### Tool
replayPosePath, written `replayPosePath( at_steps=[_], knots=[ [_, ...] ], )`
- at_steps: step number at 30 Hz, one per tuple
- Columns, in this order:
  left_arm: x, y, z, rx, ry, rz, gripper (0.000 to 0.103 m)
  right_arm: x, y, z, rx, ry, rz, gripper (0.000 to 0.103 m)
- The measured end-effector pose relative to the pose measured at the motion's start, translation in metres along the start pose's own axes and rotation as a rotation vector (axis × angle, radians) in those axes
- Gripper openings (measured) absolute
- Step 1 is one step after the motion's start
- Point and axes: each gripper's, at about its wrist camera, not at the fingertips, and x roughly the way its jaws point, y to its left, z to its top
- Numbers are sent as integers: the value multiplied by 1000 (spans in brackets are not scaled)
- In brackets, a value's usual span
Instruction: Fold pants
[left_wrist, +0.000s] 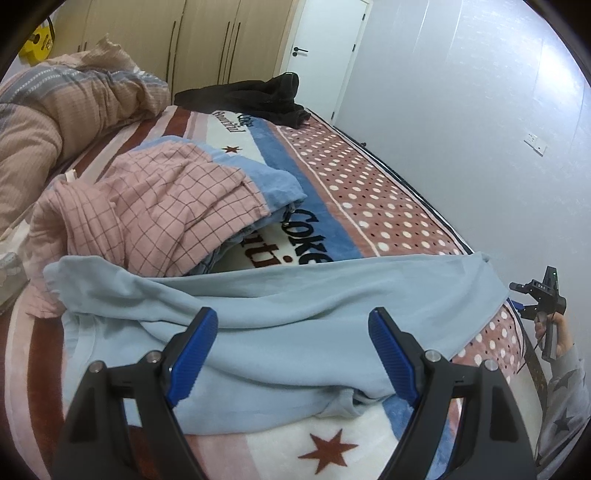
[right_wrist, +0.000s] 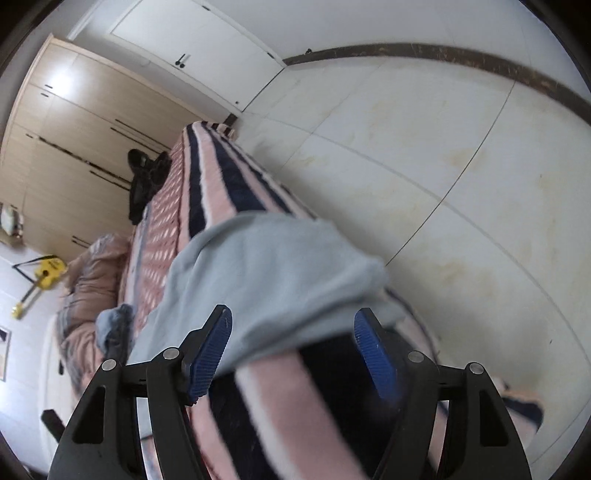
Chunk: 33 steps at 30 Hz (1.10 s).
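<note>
Pants (left_wrist: 295, 295) in light blue lie across the near end of the bed (left_wrist: 351, 184), stretched from the left side to the right edge, where 1 end drapes over the side of the patterned blanket (left_wrist: 332, 446). The fabric is rumpled, with loose folds along its near edge.

Starting at your left: a tan striped quilt (left_wrist: 74, 103) is heaped at the far left, and a pink checked garment (left_wrist: 155, 210) sits on a blue cloth just behind the pants, overlapping their left end. A black garment (left_wrist: 251, 98) lies at the far end of the bed, in front of the wardrobe (left_wrist: 207, 37).

Your left gripper (left_wrist: 291, 350) hovers over the near edge of the pants with its 2 blue pads (left_wrist: 194, 354) spread wide; cloth lies below and between them, but neither pad presses on it.

Your right gripper (right_wrist: 291, 343), seen in the left wrist view at the bed's right edge in your hand (left_wrist: 561, 336), stands with its jaws apart. In its own blurred view, the draped end of the pants (right_wrist: 273, 280) hangs just ahead of the pads, not clamped. Tiled floor (right_wrist: 443, 184) fills the right.
</note>
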Motion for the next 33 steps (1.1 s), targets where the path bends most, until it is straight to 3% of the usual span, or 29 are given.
replayPosePath(
  at_steps=[4, 14, 21, 22, 24, 26, 30, 33],
  knots=[
    [-4, 1, 1, -11, -8, -5, 81, 6, 6, 0, -2, -24, -7, 74],
    [2, 14, 0, -35, -14, 3, 81, 34, -4, 20, 130, -119, 64, 75],
    [18, 25, 0, -109, -17, -14, 85, 51, -3, 32, 182, -80, -42, 72],
    [19, 25, 0, -113, -16, -19, 85, 51, -2, 32, 190, -89, -46, 67],
    [20, 24, 0, -112, -16, -28, 85, 46, 2, 33, 178, -137, -53, 48],
    [18, 24, -1, -104, -19, -27, 85, 37, 13, 35, 125, -190, -89, 9],
    [12, 29, -1, -110, -40, -11, 85, 15, 57, 37, -34, -320, -85, 7],
    [8, 35, -3, -121, -55, 3, 85, -6, 112, 29, -193, -389, -2, 7]
  ],
)
